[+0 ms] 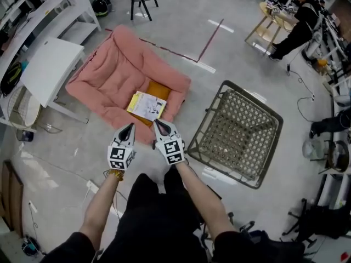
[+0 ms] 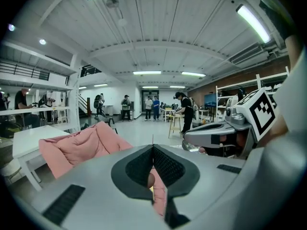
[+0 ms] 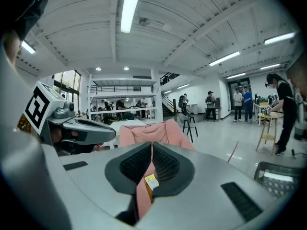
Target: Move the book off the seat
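Observation:
A yellow and white book (image 1: pixel 146 105) lies on an orange cushion (image 1: pixel 159 90) at the front of the pink padded seat (image 1: pixel 118 70). In the head view both grippers hover side by side just short of the seat's front edge, pointing at the book. My left gripper (image 1: pixel 131 126) is shut with nothing between its jaws, and my right gripper (image 1: pixel 156 123) is also shut and empty. In the left gripper view the left gripper (image 2: pixel 153 147) has its tips touching, with the pink seat (image 2: pixel 81 145) beyond. In the right gripper view a corner of the book (image 3: pixel 151 181) shows below the right gripper (image 3: pixel 152 145).
A dark wicker basket-like chair (image 1: pixel 239 131) stands on the floor right of the seat. A white table (image 1: pixel 50 69) and shelving (image 1: pixel 38 10) are at the left. A person (image 1: pixel 296 26) works at a wooden table at the far right. Cables run along the right floor.

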